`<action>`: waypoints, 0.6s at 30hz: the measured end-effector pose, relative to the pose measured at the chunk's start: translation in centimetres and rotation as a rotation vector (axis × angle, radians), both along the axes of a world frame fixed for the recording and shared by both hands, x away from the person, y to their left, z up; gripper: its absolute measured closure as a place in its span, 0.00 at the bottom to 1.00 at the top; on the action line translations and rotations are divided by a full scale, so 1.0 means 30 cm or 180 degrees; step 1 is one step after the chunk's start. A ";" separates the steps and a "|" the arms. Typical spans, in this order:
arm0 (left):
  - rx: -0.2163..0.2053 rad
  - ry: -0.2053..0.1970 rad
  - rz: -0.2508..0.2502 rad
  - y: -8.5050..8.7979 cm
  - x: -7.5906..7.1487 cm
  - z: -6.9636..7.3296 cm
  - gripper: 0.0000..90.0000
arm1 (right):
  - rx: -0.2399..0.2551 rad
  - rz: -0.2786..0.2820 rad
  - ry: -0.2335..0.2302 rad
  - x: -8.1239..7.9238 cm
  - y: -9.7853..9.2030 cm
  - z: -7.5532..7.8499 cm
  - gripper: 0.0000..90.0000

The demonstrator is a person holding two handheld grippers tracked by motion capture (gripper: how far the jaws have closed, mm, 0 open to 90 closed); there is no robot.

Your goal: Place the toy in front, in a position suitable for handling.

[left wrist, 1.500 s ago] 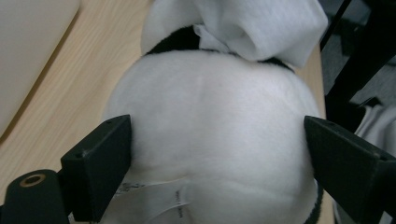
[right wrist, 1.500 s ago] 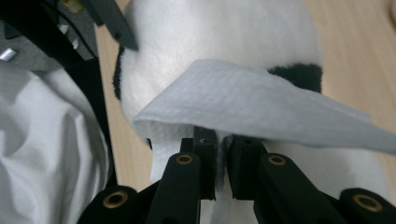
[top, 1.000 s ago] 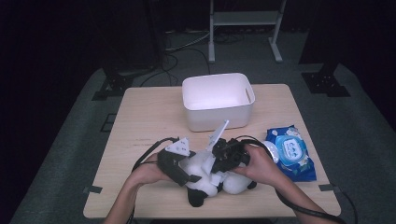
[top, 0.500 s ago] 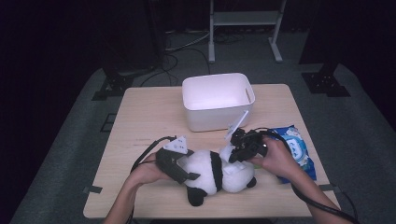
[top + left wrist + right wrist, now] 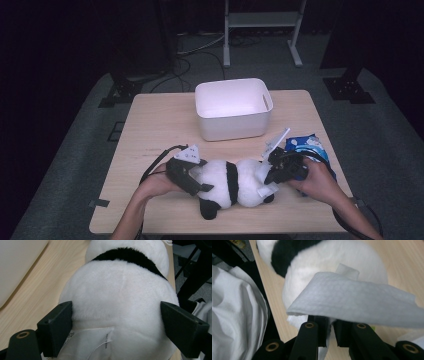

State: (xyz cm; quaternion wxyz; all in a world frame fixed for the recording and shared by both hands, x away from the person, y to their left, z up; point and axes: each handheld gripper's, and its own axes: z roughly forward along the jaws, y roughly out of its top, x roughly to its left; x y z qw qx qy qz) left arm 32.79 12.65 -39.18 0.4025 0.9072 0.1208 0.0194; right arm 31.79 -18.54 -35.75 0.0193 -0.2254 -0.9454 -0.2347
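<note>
I've got the plush panda (image 5: pixel 235 186) lying on its side low in the high view's centre, on the wooden table (image 5: pixel 160 125), just below the white bin (image 5: pixel 233 107). My left gripper (image 5: pixel 192 181) has its jaws spread wide around the panda's rump and pressed into the fur on both sides — in the left gripper view the pads dent the white pile beside the sewn-in label (image 5: pixel 96 345). My right gripper (image 5: pixel 274 175) is clamped tight on a wet wipe (image 5: pixel 359 300), which drapes over the panda's white end; the blue wipes packet (image 5: pixel 309 147) lies at the right edge of the table. I judge this as the wiping step — toy braced, cloth on the fur. Next I'd drag the wipe across the pile with light pressure while the left keeps the toy from sliding.
</note>
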 end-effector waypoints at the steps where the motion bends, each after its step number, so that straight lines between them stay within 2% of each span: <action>1: 0.0007 -0.0005 -0.0003 0.000 0.000 0.000 0.15 | -0.0047 -0.0021 0.0044 -0.013 -0.023 -0.012 0.90; 4: 0.0024 -0.0010 -0.0010 -0.001 -0.001 0.001 0.15 | -0.0052 -0.0061 0.0073 -0.018 -0.045 -0.022 0.90; 8: 0.0016 0.0001 -0.0007 -0.007 -0.005 0.000 0.15 | 0.0026 -0.0175 0.0100 -0.006 -0.082 -0.037 0.91; 14: 0.0009 0.0005 -0.0014 -0.008 -0.006 0.000 0.15 | 0.0045 -0.0247 0.0017 0.027 -0.086 -0.026 0.92; 15: 0.0012 -0.0002 -0.0019 -0.008 -0.006 0.000 0.15 | 0.0062 -0.0264 -0.0042 0.046 -0.084 -0.020 0.93; 18: 0.0024 -0.0015 -0.0027 -0.010 -0.006 0.001 0.15 | 0.0079 -0.0289 -0.0043 0.076 -0.074 -0.018 0.93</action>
